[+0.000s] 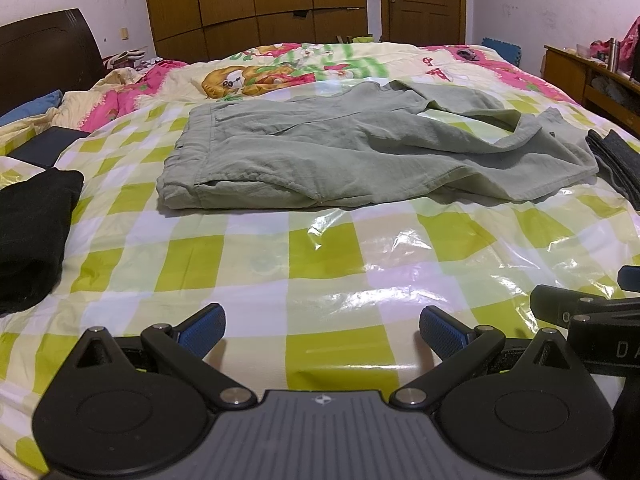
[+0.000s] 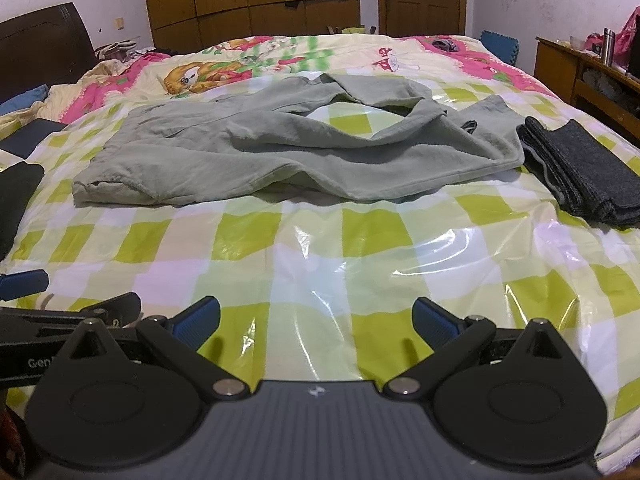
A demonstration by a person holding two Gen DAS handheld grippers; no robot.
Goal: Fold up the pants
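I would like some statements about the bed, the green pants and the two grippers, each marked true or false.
1. Both grippers are open and hold nothing. True: the left gripper and the right gripper each have their jaws spread above the checked plastic sheet.
2. The green pants are already folded into a neat stack. False: they lie spread out and rumpled, legs apart.
3. A folded dark grey garment lies right of the pants. True.
4. The pants hang over a chair. False: they lie on the sheet.
5. A black garment lies left of the pants. True.
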